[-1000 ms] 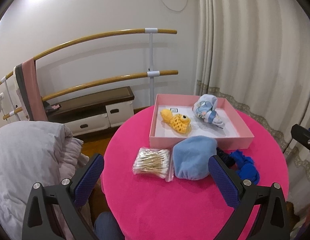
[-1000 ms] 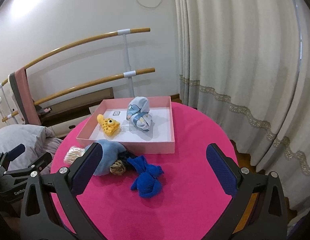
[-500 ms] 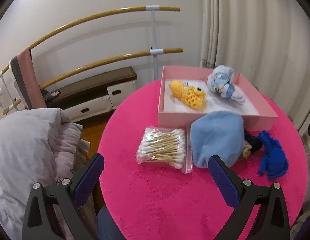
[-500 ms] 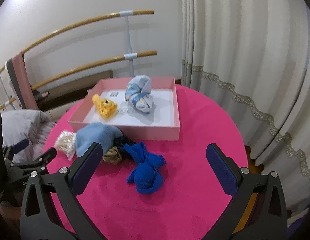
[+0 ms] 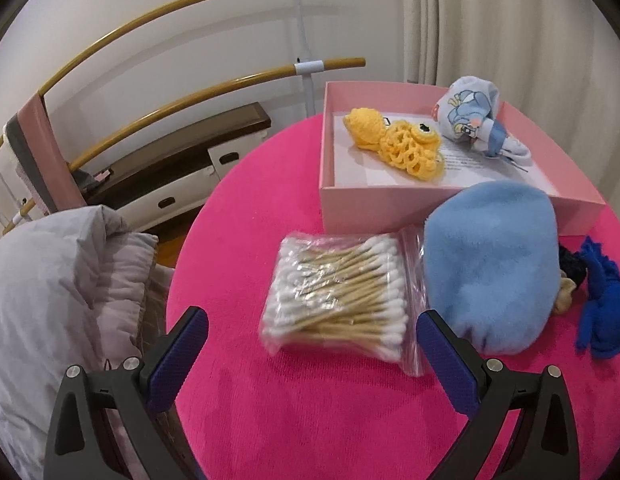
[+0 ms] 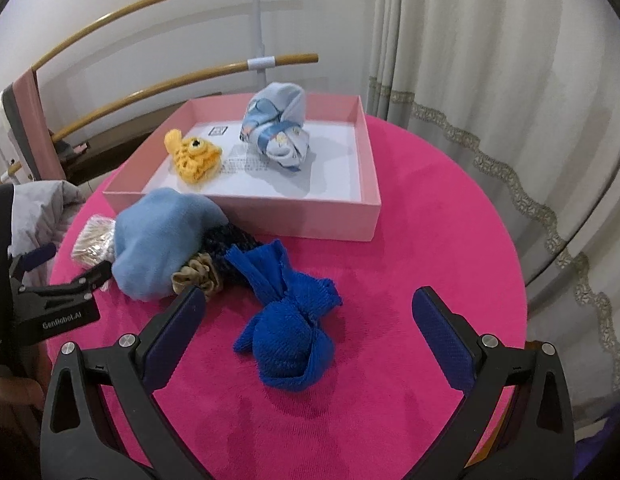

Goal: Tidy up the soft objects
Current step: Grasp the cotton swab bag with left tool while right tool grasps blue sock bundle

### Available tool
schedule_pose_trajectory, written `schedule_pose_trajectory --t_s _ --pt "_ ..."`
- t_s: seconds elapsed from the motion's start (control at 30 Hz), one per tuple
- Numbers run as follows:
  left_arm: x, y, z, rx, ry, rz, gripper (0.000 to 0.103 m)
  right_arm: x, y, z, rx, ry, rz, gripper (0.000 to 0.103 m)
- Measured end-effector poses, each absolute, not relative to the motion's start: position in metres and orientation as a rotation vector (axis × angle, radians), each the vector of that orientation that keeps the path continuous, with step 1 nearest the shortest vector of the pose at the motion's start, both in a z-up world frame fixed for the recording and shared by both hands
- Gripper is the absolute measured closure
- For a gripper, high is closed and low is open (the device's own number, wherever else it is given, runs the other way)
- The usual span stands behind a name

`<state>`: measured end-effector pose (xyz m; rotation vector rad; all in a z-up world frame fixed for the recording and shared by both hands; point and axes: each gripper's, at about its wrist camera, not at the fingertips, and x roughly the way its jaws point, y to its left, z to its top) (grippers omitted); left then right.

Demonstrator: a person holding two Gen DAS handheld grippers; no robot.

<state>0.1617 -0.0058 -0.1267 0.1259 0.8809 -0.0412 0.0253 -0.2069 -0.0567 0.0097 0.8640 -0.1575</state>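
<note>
A pink box (image 5: 390,208) (image 6: 310,224) on the pink round table (image 5: 310,420) (image 6: 430,240) holds a yellow crochet toy (image 5: 398,144) (image 6: 194,156) and a patterned light blue cloth bundle (image 5: 470,116) (image 6: 278,128). In front of the box lie a bag of cotton swabs (image 5: 338,296) (image 6: 92,240), a light blue fleece piece (image 5: 490,264) (image 6: 162,240), a dark knit item (image 6: 230,248), a tan scrunchie (image 6: 198,274) and a royal blue knotted cloth (image 5: 602,300) (image 6: 288,320). My left gripper (image 5: 310,356) is open just before the swabs. My right gripper (image 6: 306,340) is open around the royal blue cloth.
Wooden barre rails (image 5: 230,80) and a low cabinet (image 5: 182,168) stand behind the table. A grey quilt (image 5: 50,300) lies at the left. Curtains (image 6: 490,60) hang at the right. The left gripper also shows in the right wrist view (image 6: 58,280).
Both grippers have moved forward and down toward the table. The swabs and fleece loom larger in the left view, the royal blue cloth in the right view. Both stay open.
</note>
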Motion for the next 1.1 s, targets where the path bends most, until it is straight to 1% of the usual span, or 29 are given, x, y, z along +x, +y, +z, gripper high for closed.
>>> schedule_pose_trajectory --t_s 0.1,0.27,0.37,0.47,0.53,0.57,0.6,0.63,0.7,0.73,0.77,0.8,1.1 --pt "0.172 -0.010 -0.133 0.135 0.894 -0.051 0.000 0.031 -0.208 -0.065 0.008 0.888 -0.159 0.000" --pt "0.192 -0.012 -0.145 0.144 0.928 -0.033 0.000 0.039 -0.211 -0.080 0.004 0.930 -0.160 0.003" --pt "0.203 -0.012 -0.152 0.133 0.947 -0.033 0.000 0.045 -0.212 -0.088 0.009 0.949 -0.156 0.008" --pt "0.211 -0.007 -0.156 0.087 0.965 -0.047 0.000 0.049 -0.213 -0.094 0.014 0.966 -0.152 0.016" --pt "0.213 -0.003 -0.157 0.073 0.970 -0.058 0.001 0.051 -0.215 -0.099 0.026 0.975 -0.149 0.025" --pt "0.213 -0.002 -0.157 0.069 0.969 -0.065 0.005 0.051 -0.215 -0.100 0.030 0.976 -0.148 0.028" --pt "0.213 -0.002 -0.157 0.063 0.968 -0.079 0.010 0.051 -0.215 -0.102 0.035 0.978 -0.141 0.037" --pt "0.212 -0.003 -0.156 0.062 0.966 -0.086 0.013 0.052 -0.214 -0.103 0.036 0.981 -0.135 0.049" --pt "0.210 -0.004 -0.155 0.061 0.962 -0.099 0.027 0.052 -0.213 -0.104 0.028 0.971 -0.130 0.057" --pt "0.208 -0.007 -0.153 0.065 0.958 -0.107 0.031 0.051 -0.212 -0.104 0.032 0.967 -0.117 0.064" --pt "0.207 -0.007 -0.152 0.065 0.957 -0.110 0.035 0.050 -0.212 -0.103 0.035 0.965 -0.113 0.065" --pt "0.204 -0.007 -0.151 0.068 0.957 -0.108 0.036 0.049 -0.212 -0.102 0.041 0.960 -0.108 0.068" --pt "0.175 0.005 -0.130 0.063 0.925 -0.070 0.036 0.037 -0.223 -0.085 0.104 0.912 -0.090 0.069"
